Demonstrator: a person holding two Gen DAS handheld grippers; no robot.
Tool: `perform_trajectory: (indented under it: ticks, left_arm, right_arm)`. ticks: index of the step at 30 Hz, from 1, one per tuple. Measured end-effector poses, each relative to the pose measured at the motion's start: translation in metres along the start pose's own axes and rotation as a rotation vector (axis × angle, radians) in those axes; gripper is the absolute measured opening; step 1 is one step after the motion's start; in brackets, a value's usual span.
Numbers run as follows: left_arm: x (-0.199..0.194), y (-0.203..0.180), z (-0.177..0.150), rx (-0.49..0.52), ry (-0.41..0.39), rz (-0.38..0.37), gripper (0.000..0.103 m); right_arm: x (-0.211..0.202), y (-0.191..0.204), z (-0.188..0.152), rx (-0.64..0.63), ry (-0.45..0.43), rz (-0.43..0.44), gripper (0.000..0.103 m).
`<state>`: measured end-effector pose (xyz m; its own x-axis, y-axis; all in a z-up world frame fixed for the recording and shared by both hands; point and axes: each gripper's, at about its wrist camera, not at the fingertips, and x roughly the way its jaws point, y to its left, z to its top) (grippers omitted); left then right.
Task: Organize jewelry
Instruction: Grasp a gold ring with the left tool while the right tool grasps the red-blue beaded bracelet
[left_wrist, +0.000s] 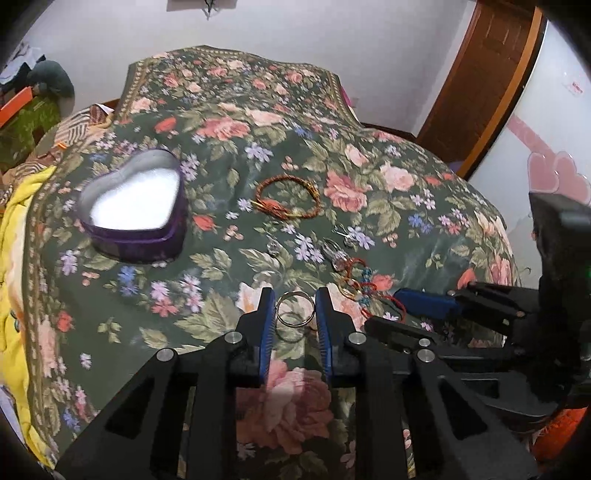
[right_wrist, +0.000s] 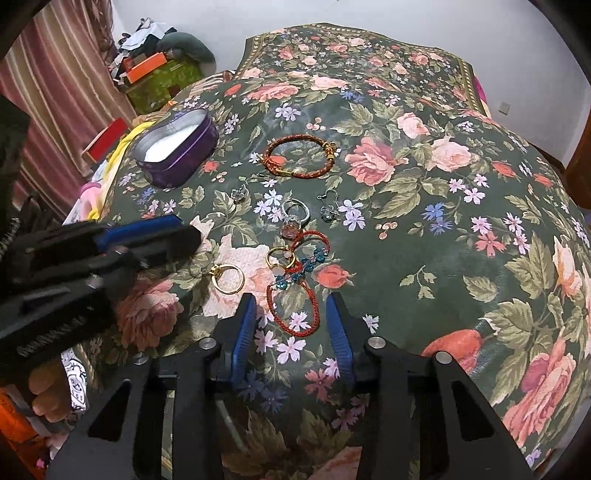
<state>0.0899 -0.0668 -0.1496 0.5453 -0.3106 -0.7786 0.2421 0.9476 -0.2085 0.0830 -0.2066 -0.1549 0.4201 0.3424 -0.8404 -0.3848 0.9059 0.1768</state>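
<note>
Heart tin: far left on the floral cloth, purple, lid off, white lining showing; nothing lies in it that I can see.
Braided bracelet: red-brown cord with gold clasp, lying flat to the right of the tin and well apart from it.
My left gripper: my fingers stand apart on either side of the gold ring, which lies between them on the cloth; I cannot tell if the pads touch it.
Small pieces: a clear stud, a silver ring and a hooked earring sit scattered between the bracelet and the red cord.
Red cord bracelet: a tangle with blue beads and a second gold ring, just right of my left gripper.
My right gripper: jaws wide apart, straddling the near loop of the red cord, gripping nothing.
</note>
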Motion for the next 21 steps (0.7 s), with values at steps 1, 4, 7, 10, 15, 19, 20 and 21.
perform_trajectory:
  ticks: [1,4,7,10,15,19,20,21]
  left_arm:
    - [-0.002,0.001,0.000,-0.002,-0.003,0.005,0.021]
    - [-0.004,0.004,0.001,-0.009,-0.009,0.014,0.021]
    - [-0.005,0.005,0.001,-0.014,-0.013,0.020,0.021]
    - [-0.008,0.005,0.001,-0.013,-0.020,0.028,0.021]
    - [-0.015,0.006,0.003,-0.015,-0.037,0.037,0.021]
    - [-0.021,0.008,0.003,-0.022,-0.048,0.044,0.021]
    - [-0.022,0.008,0.004,-0.024,-0.051,0.047,0.021]
    - [-0.023,0.008,0.004,-0.026,-0.053,0.049,0.021]
  right_arm:
    - [0.001,0.000,0.000,-0.001,-0.001,-0.003,0.032]
    - [0.003,0.000,0.000,-0.004,-0.004,-0.015,0.022]
    - [0.005,-0.003,0.000,-0.005,-0.009,-0.024,0.011]
    - [0.004,-0.005,0.000,0.002,-0.011,-0.024,0.006]
    - [-0.001,-0.013,0.002,0.057,-0.008,0.003,0.003]
    - [-0.011,-0.017,0.004,0.090,-0.032,0.012,0.003]
    - [-0.015,-0.017,0.005,0.092,-0.043,0.009,0.003]
    - [-0.019,-0.017,0.005,0.093,-0.053,0.007,0.003]
